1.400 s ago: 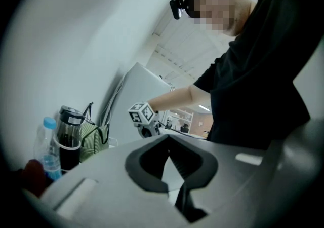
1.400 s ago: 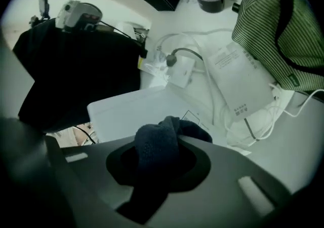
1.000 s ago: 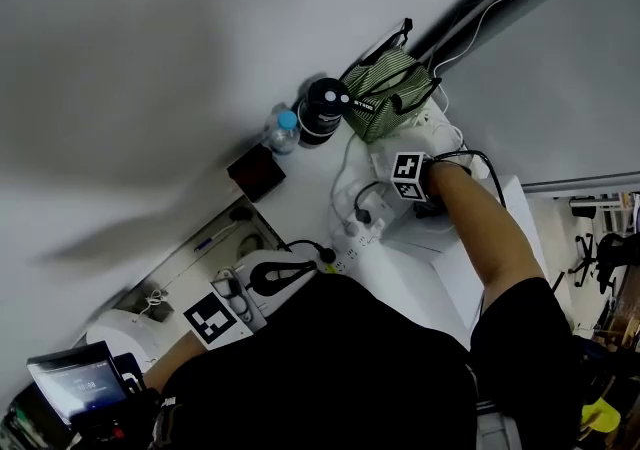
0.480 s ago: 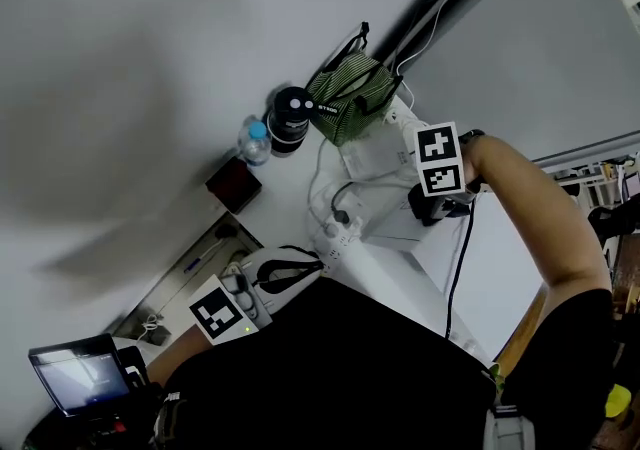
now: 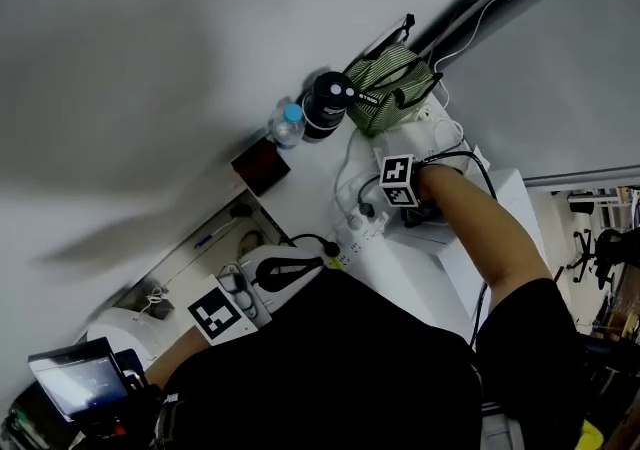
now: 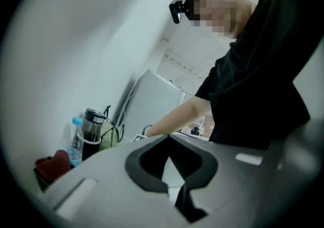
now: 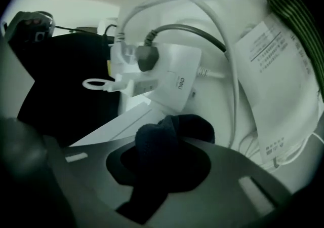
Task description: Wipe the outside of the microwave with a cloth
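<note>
Head view: right gripper (image 5: 405, 188) reached out over the white microwave (image 5: 425, 256), down among cables (image 5: 352, 178) beside the striped bag (image 5: 385, 88). Left gripper (image 5: 275, 273) hangs back near the body, over the worktop (image 5: 300, 188), well apart from the work.

Left gripper view: left gripper (image 6: 169, 143) with fingers (image 6: 178, 157) drawn together at the tips, nothing between them. Idle, pointed towards the bag (image 6: 106, 138) and a bottle (image 6: 91, 130).

Right gripper view: right gripper (image 7: 172, 156) clamped on a dark cloth (image 7: 172, 138), which bunches out past the fingers and sits on or just above a flat white face – most likely the microwave (image 7: 121, 123) top. Close ahead lie a white plug block (image 7: 169, 82), cables (image 7: 223, 34) and a printed paper (image 7: 278, 80).

Step in hand, as I judge it: wiping the top, at its cluttered end. Next stroke calls for the cloth pressed flat and drawn along the bare white – short of the plug block, so no cable gets snagged.
</note>
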Motion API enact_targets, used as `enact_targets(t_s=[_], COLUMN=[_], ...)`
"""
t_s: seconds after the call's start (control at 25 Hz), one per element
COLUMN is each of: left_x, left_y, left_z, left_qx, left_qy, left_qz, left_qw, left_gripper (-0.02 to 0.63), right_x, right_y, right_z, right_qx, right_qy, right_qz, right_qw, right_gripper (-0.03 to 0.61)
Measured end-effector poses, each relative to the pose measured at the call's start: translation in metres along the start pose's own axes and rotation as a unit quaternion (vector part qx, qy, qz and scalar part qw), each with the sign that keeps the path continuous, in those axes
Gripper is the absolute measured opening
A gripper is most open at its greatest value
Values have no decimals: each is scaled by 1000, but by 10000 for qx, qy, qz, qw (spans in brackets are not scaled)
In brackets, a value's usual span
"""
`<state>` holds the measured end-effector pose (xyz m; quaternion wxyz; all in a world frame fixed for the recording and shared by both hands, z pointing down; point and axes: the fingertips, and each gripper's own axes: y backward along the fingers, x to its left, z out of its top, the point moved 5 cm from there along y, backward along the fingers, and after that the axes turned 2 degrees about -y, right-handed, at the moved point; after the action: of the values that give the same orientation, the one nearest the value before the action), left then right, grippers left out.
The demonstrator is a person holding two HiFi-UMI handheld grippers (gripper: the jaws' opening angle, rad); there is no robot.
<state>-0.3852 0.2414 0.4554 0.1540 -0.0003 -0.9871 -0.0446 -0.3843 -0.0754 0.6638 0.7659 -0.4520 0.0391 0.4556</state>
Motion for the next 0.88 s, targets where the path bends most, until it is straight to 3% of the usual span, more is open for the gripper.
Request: enact_targets(t_s=[0.12,0.24,0.44,0.56,0.72,0.88], left_x=[1,1,-8,-13,-14,-9], left_y=[6,1,-21,-31,-32,-17], left_z=[1,1,9,13,16,18], left_qx=[5,22,-13,-40,-51,-84], left_qy=[5,-71,-148,-270,-343,-188], left_qz=[111,15,-407,-641,-705,-401], left_qw=[9999,10000,9991,9976,9969,9990], left_gripper=[3,3,3,3,3,3], right_x=[-8,7,85,122,115,83], right_y=[-11,9,98,120,100,60], right_z=[9,-4,-69,-85,-60,-23], right_qx=[-88,-321,-751,-798,-491,-9], right_qy=[17,382,1115,1367,1204,911], right_qz=[-224,-192,-135,14,175,115], right_qw=[9997,9986,9908,9874,9914,9958], right_gripper=[78,78,78,78,78,77])
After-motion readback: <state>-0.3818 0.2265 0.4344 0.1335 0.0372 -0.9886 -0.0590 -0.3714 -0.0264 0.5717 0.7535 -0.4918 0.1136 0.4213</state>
